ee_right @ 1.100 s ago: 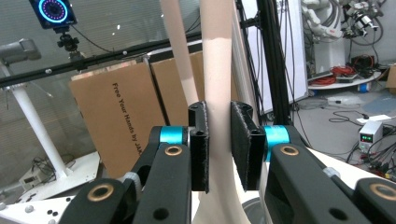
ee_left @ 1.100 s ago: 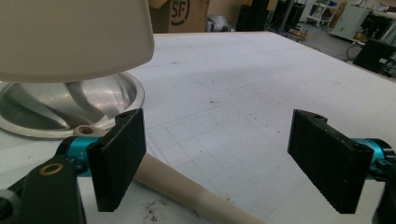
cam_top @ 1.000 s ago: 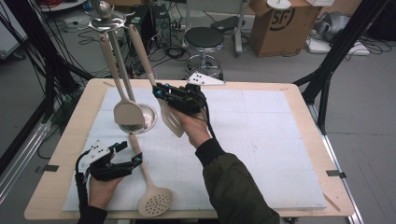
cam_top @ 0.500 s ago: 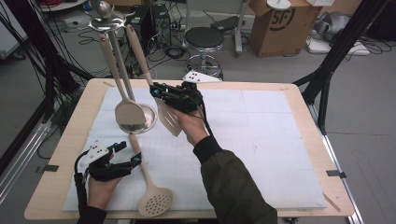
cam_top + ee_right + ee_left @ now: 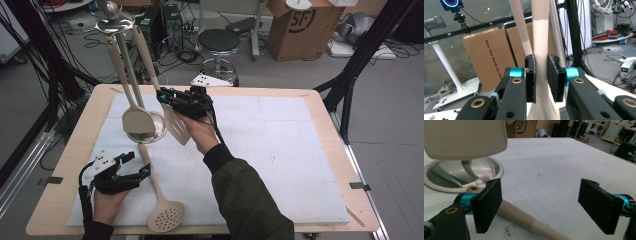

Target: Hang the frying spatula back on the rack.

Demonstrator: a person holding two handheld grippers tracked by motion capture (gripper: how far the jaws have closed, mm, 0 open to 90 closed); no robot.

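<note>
Little has shifted over the last second: the right hand has edged the slotted turner (image 5: 176, 126) slightly, blade swinging a touch. Nearest me, the left gripper (image 5: 134, 165) rests on the white mat (image 5: 280, 150), jaws spread wide beside the handle of the skimmer (image 5: 164, 216) lying flat. Further off, the right gripper (image 5: 167, 96) pinches the turner's handle, its long axis rising steeply toward the rack top (image 5: 114, 20), probably to hook it there. Another spatula (image 5: 134, 119) hangs over the steel base (image 5: 150, 131).
</note>
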